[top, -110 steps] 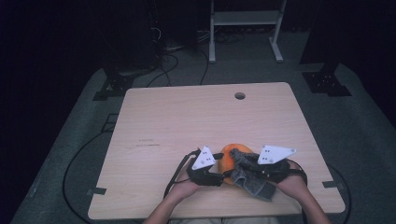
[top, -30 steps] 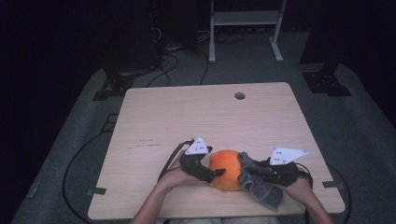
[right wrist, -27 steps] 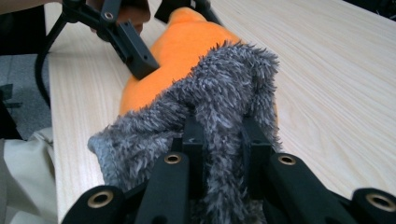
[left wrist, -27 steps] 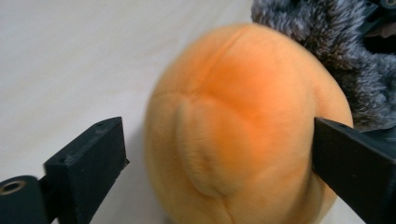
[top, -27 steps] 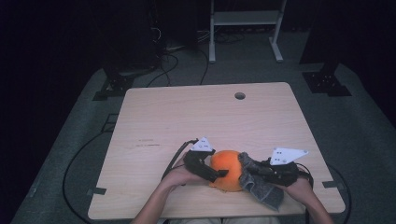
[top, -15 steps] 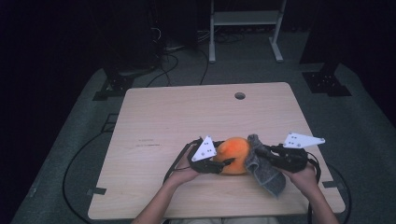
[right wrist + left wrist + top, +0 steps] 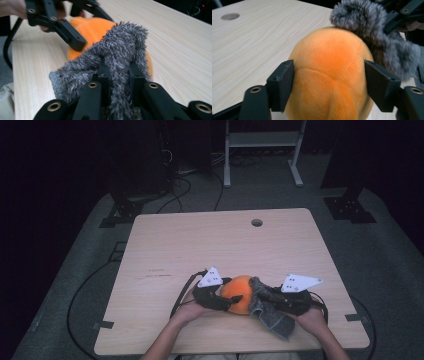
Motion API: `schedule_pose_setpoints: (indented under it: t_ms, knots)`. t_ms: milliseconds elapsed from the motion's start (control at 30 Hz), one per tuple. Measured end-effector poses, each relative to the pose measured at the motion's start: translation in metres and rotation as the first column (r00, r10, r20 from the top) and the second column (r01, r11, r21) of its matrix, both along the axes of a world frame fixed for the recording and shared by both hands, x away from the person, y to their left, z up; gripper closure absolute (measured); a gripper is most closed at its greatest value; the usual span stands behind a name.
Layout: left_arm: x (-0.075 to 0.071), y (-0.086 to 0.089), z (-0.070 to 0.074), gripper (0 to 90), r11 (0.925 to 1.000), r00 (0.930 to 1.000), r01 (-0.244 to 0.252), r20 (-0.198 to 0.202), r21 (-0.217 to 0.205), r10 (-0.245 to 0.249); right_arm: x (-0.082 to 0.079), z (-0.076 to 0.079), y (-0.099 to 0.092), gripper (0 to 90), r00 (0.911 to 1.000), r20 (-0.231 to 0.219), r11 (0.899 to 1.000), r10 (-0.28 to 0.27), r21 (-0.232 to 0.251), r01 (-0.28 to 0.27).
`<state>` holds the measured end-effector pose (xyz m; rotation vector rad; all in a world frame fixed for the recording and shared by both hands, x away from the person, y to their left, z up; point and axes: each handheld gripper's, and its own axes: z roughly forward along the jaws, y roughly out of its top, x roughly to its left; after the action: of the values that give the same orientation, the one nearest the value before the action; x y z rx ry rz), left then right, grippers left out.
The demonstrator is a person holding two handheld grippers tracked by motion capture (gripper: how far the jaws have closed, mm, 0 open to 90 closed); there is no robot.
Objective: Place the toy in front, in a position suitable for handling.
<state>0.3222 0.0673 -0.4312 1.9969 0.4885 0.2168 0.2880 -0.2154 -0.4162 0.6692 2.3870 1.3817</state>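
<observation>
Orange plush ball point(image 7: 329, 75), grey fuzzy cloth point(image 7: 112, 60), unlabelled

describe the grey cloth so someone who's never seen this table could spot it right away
On the wooden table, look at the near edge, where the person's two hands meet. An orange plush ball sits there between the left gripper's jaws, and the cloth lies against its right side, pinched in the shut right gripper. It is the one shaggy grey thing there, limp beside the smooth ball.

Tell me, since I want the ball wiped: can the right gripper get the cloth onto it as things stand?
Probably yes. The right gripper is shut on the grey cloth, which already lies against the orange ball; nothing stands between them.
</observation>
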Motion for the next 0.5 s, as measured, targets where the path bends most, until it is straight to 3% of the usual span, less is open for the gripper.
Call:
schedule_pose_setpoints:
  t_ms: [33, 67, 133, 200, 233, 367, 433, 500]
  knots:
    - [-0.001, 0.002, -0.002, 29.4, 1.0000, 1.0000, -0.006, -0.002, -0.006, 0.006, 0.003, -0.006, -0.009, 75.8, 0.9992, -0.018, 0.999, -0.035, -0.006, 0.034]
    - [-0.003, 0.004, -0.004, 29.4, 0.9999, 1.0000, -0.008, -0.002, -0.011, 0.008, 0.003, -0.006, -0.009, 75.8, 0.9992, -0.018, 0.999, -0.035, -0.006, 0.034]
    - [-0.007, 0.007, -0.006, 29.4, 0.9998, 0.9998, -0.017, 0.007, -0.014, 0.017, 0.007, -0.013, -0.019, 75.8, 0.9964, -0.059, 0.998, -0.060, -0.003, 0.060]
    - [-0.011, 0.008, -0.008, 29.4, 0.9997, 0.9996, -0.020, 0.018, -0.016, 0.021, 0.006, -0.016, -0.024, 75.8, 0.9945, -0.070, 0.996, -0.078, -0.043, 0.075]
    - [-0.013, 0.008, -0.008, 29.4, 0.9997, 0.9995, -0.019, 0.026, -0.012, 0.019, 0.004, -0.015, -0.024, 75.8, 0.9948, -0.069, 0.997, -0.076, -0.036, 0.073]
    - [-0.013, 0.012, -0.010, 29.1, 0.9997, 0.9995, -0.012, 0.031, -0.023, 0.012, -0.006, 0.004, -0.004, 75.8, 0.9997, 0.017, 1.000, -0.018, 0.003, 0.018]
    - [-0.011, 0.016, -0.011, 29.2, 0.9997, 0.9998, -0.009, 0.015, -0.023, 0.010, -0.005, 0.006, 0.005, 75.8, 0.9995, 0.030, 1.000, -0.003, -0.012, 0.003]
    - [-0.012, 0.019, -0.012, 29.2, 0.9997, 0.9999, -0.003, 0.013, -0.024, 0.004, 0.000, 0.002, 0.003, 75.8, 1.0000, 0.003, 1.000, 0.001, 0.018, -0.001]
